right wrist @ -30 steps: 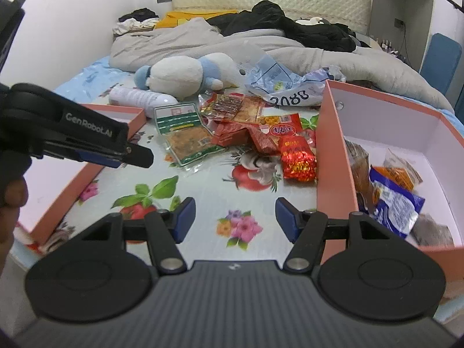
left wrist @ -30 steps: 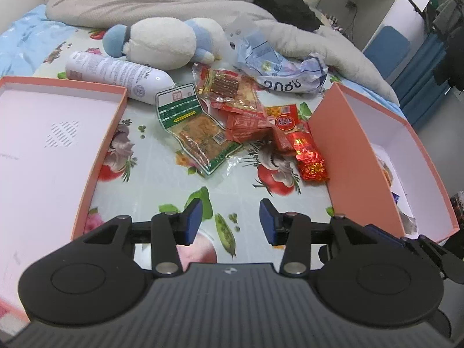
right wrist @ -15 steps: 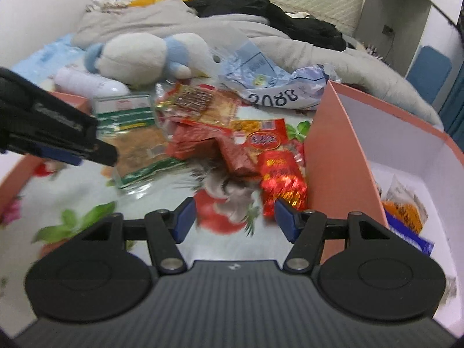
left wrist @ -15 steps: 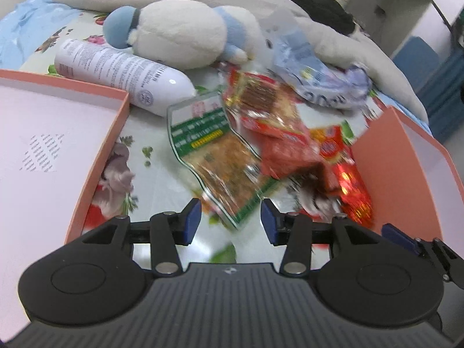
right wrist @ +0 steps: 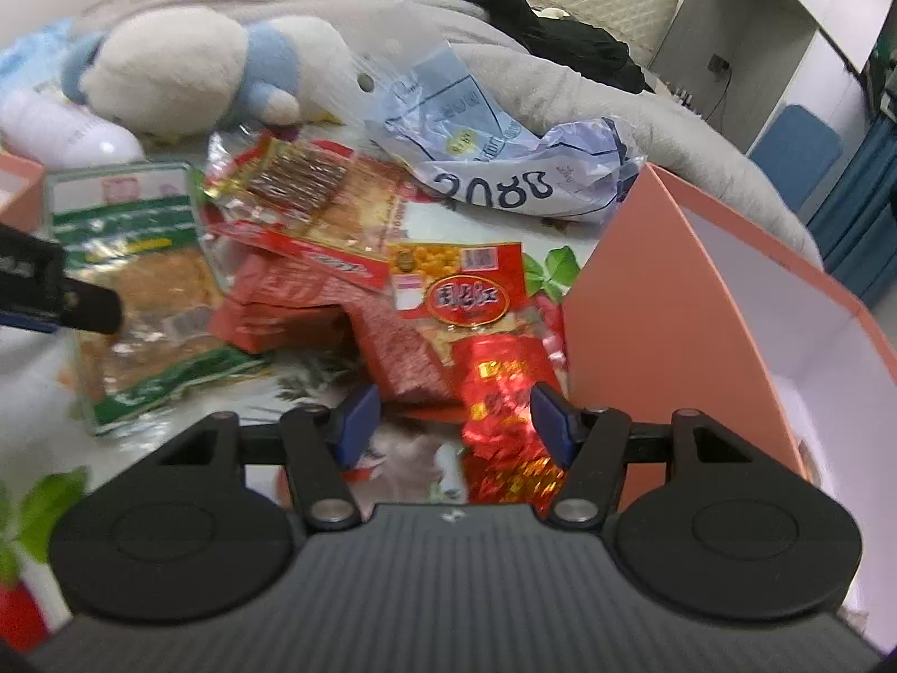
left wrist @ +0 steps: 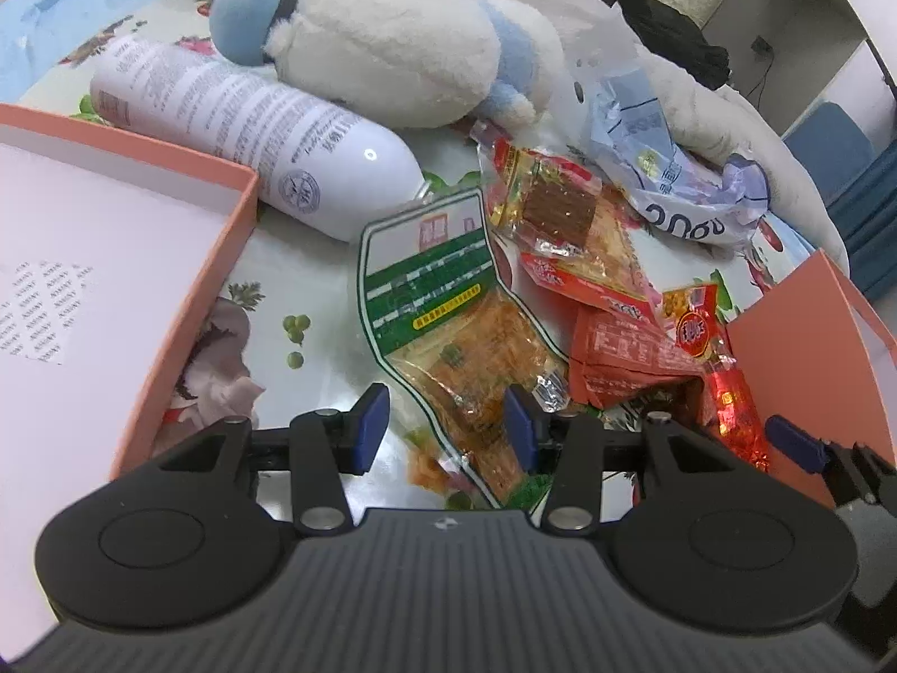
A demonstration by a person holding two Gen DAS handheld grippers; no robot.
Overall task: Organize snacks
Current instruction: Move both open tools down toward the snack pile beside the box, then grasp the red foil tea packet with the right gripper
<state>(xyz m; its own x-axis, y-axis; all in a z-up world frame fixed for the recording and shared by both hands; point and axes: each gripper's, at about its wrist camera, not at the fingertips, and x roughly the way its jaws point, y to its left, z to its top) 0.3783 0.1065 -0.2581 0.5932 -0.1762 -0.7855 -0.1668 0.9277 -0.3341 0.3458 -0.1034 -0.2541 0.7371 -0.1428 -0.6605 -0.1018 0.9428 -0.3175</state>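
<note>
The bed (left wrist: 336, 347), spread with a flower-and-fruit printed sheet, carries everything; places below are given from the green-and-white snack pouch (left wrist: 448, 308) lying flat near its middle. Beyond the pouch lies a rumpled grey blanket (right wrist: 560, 73). To the pouch's left is a shallow salmon box lid (left wrist: 112, 258), open side up. To its right, past the red snacks, stands the deeper salmon box (right wrist: 701, 303) (white inside). Behind the pouch rests a white-and-blue plush toy (left wrist: 381, 33), and in front of the toy a white bottle (left wrist: 269, 134) lies on its side, its rounded end just beside the pouch's top edge. Behind and to the right sits a crumpled pale-blue plastic bag (right wrist: 504, 168).

Touching the pouch's right edge is the heap of red snack packets (right wrist: 347, 258): a clear one with a brown square on top, flat red ones beneath, a red-and-yellow corn packet (right wrist: 459, 291), and nearest the deep box a shiny red foil packet (right wrist: 499, 392).

The left claw (left wrist: 443, 432) stands about half open over the pouch's lower end, which lies between the blue pads unpinched. The right claw (right wrist: 457, 420) is likewise half open, astride the foil packet, gripping nothing.
</note>
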